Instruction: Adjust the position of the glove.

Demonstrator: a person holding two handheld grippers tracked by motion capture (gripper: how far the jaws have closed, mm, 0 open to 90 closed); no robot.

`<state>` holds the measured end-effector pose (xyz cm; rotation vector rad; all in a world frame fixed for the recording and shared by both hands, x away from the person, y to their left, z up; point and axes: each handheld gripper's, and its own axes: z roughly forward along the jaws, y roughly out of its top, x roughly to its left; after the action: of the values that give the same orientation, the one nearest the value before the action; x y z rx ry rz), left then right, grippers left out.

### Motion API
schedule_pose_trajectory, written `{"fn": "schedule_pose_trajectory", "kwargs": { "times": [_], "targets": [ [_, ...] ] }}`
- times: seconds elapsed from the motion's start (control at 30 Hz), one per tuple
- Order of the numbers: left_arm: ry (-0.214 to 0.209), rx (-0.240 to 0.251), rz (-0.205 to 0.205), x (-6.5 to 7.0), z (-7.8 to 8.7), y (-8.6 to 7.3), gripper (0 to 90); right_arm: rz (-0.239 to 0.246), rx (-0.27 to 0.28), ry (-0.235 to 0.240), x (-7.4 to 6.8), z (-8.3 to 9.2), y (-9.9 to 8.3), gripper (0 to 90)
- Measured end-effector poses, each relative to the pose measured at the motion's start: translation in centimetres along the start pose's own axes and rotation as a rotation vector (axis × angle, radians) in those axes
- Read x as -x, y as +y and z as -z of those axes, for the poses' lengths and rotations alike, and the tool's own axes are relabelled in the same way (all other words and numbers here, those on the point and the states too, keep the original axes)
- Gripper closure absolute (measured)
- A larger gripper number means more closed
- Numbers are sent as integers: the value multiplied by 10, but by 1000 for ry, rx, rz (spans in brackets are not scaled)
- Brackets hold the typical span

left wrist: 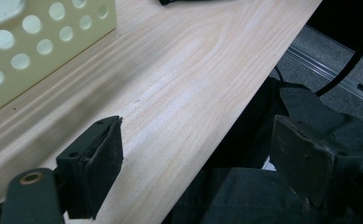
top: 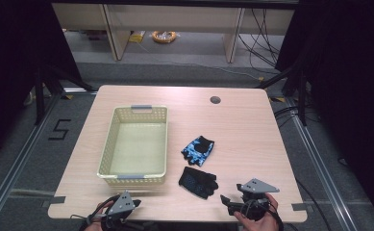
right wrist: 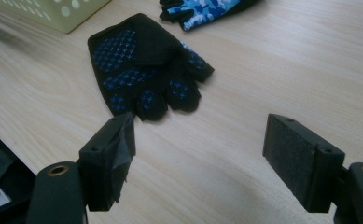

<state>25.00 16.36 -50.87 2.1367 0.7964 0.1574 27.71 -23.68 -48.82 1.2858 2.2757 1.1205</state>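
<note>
The right gripper (top: 230, 201), jaws wide and empty, points at the black glove (top: 198, 181) at lower centre; the left gripper (left wrist: 195, 158) gapes too. A shallow pinch might just drag that glove across the counter (top: 242, 130).

The table (top: 242, 125) is evenly lit from above in the high view, while the surroundings at 3 and 9 o'clock fall into near-black. A soft shadow is cast by the basket (top: 135, 144) toward 6 o'clock. All three pictures are low in resolution and slightly soft. In both gripper views the near jaws are blurred, and no glare is seen on the matte wood.
</note>
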Motion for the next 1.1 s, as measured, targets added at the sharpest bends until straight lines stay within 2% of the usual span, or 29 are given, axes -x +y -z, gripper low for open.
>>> {"fn": "schedule_pose_trajectory", "kwargs": {
  "times": [0.07,0.1,0.13,0.17,0.2,0.23,0.27,0.3,0.33,0.4,0.43,0.47,0.5,0.53,0.57,0.6,0.67,0.73,0.8,0.83,0.87,0.93,0.97,1.0,1.07,1.1],
  "targets": [
    [-1,1,1,0,0,0,172,9,14,7,1,-1,1,276],
    [0,4,11,1,0,0,172,-4,15,-4,0,0,1,279],
    [-1,4,31,2,-1,0,172,2,15,-3,1,0,1,284],
    [-3,4,33,2,-1,0,172,8,21,-8,2,0,1,285],
    [7,-15,12,0,0,0,172,6,21,-10,2,0,1,285],
    [-2,-4,26,2,0,0,172,0,4,-9,1,0,1,285],
    [3,-9,20,1,0,0,172,7,10,-12,2,-1,2,285],
    [4,-8,7,0,0,0,172,-14,11,-10,1,-2,2,284],
    [6,-19,-15,-1,1,1,172,-14,18,-7,2,-4,3,285],
    [6,-19,-14,-2,1,1,172,-17,23,-8,3,-5,6,285],
    [5,-6,10,0,0,0,172,-61,29,-16,0,-6,7,287],
    [5,-3,28,0,-1,0,172,-43,28,-2,3,-8,9,299],
    [9,-3,26,0,-1,0,173,-24,46,-4,4,-12,11,324],
    [9,-3,26,0,-1,0,173,-24,46,-4,4,-12,11,324],
    [9,-4,24,0,-1,0,173,-22,52,12,4,-19,16,341],
    [8,-3,25,0,-1,0,173,-28,38,8,2,-20,18,355],
    [6,-4,3,-1,0,1,173,5,65,10,2,-26,23,393],
    [10,-15,10,-1,0,0,173,7,68,14,0,-32,28,416],
    [7,-1,26,0,-1,0,173,15,54,6,0,-35,31,427],
    [7,-4,5,-1,0,1,173,23,44,3,-2,-46,35,456],
    [7,-4,5,-1,0,1,173,23,44,3,-2,-46,35,456],
    [7,-4,2,-1,0,1,173,32,10,11,-2,-58,41,474],
    [7,-4,3,-1,0,1,173,41,0,-10,-2,-61,43,484],
    [7,-4,3,-1,0,1,173,41,0,-10,-2,-61,43,484],
    [7,2,0,-1,0,1,173,23,-38,-11,0,-67,44,501],
    [21,-7,-8,-1,0,1,173,50,-27,-10,3,-70,44,511]
  ]
}}
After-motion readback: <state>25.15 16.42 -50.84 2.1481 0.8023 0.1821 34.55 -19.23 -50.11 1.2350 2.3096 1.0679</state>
